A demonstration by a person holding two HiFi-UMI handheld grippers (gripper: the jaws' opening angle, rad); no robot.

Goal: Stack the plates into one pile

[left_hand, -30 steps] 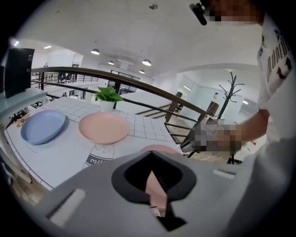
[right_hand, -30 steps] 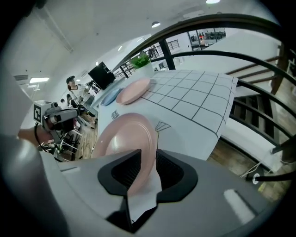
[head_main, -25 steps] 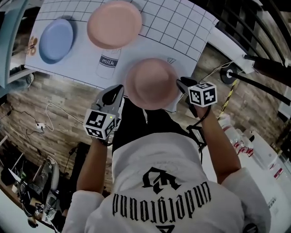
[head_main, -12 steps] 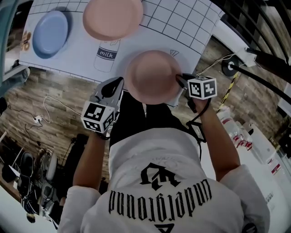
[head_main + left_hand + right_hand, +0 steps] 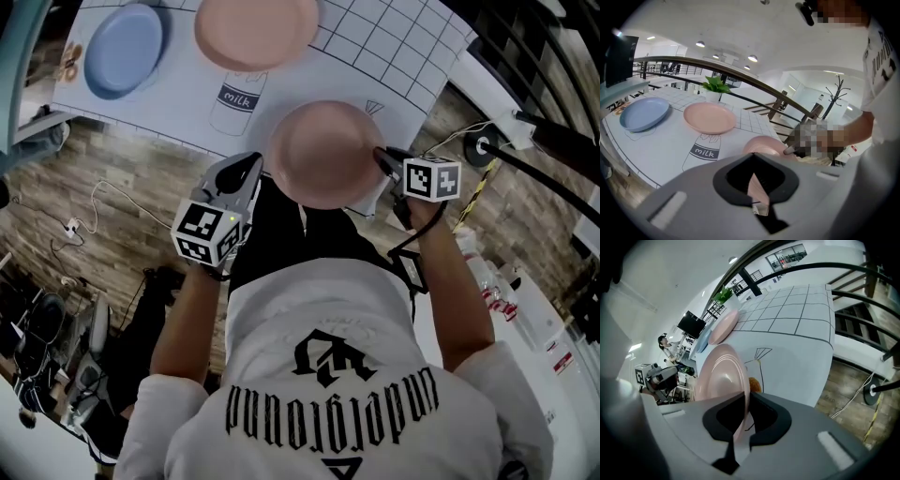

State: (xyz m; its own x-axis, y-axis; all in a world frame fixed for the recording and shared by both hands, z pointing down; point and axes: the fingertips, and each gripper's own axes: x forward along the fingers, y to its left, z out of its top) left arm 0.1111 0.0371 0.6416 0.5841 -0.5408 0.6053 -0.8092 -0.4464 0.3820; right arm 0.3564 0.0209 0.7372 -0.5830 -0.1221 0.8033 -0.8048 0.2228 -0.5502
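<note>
- The right gripper [image 5: 382, 161] is the news: its jaws have just been closing, and the right gripper view shows them clenched on the rim of the near pink plate [image 5: 323, 155], at that plate's 3 o'clock in the head view.
- The left gripper [image 5: 253, 169] has the opposite rim, about 8 o'clock; the left gripper view shows a sliver of pink plate pinched between its jaws, so I judge it grasping too.
- With both rims held, the near pink plate sits at the near edge of the bench [image 5: 398, 66], partly overhanging it and tilted in the right gripper view. The pick-up looks complete, and the carry is what remains.
- Beyond it, at about 11 o'clock past the printed milk bottle [image 5: 236, 98], the far pink plate [image 5: 255, 30] lies flat and free, the likeliest base for the pile.
- Farthest, at 10 o'clock, the blue plate [image 5: 124, 49] lies apart from the far pink plate. Nothing is stacked yet.
</note>
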